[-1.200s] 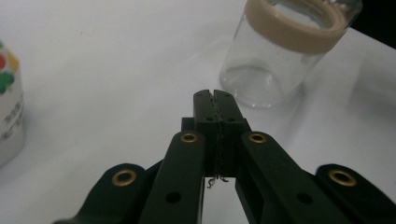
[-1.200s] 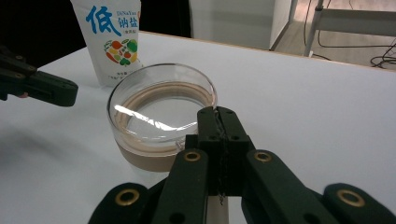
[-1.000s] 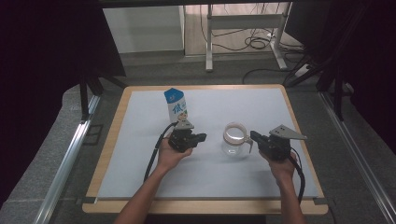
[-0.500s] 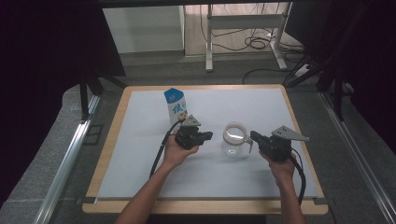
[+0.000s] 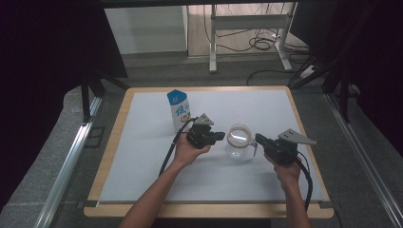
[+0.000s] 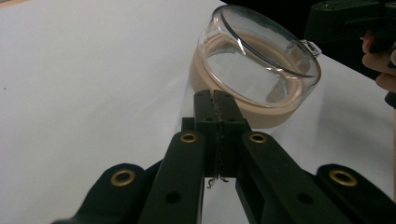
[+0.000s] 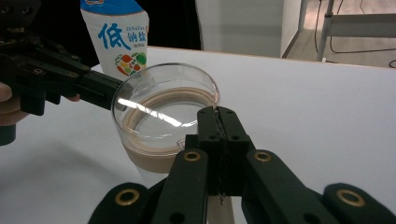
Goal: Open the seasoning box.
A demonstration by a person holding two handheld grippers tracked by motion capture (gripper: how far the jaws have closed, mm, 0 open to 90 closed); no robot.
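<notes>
A clear glass jug (image 5: pixel 239 141) with a tan band around its lower part stands mid-table; it shows close up in the left gripper view (image 6: pixel 259 70) and the right gripper view (image 7: pixel 163 116). My left gripper (image 5: pixel 221 137) is shut, with its tips (image 6: pixel 217 95) just short of the jug's left wall and nothing between the jaws. My right gripper (image 5: pixel 259 139) is shut too, its tips (image 7: pixel 218 112) at the jug's rim on the other side. A blue-and-white carton (image 5: pixel 179 110) stands upright behind the left gripper and is also in the right gripper view (image 7: pixel 119 39).
A white mat (image 5: pixel 142 152) covers the wooden-edged table (image 5: pixel 111 147). Black cables trail from both grippers toward the front edge. Beyond the table are a grey floor, metal desk legs (image 5: pixel 212 42) and loose cables.
My left gripper has moved right, away from the carton and up to the jug. The right gripper, jug and carton have stayed put.
</notes>
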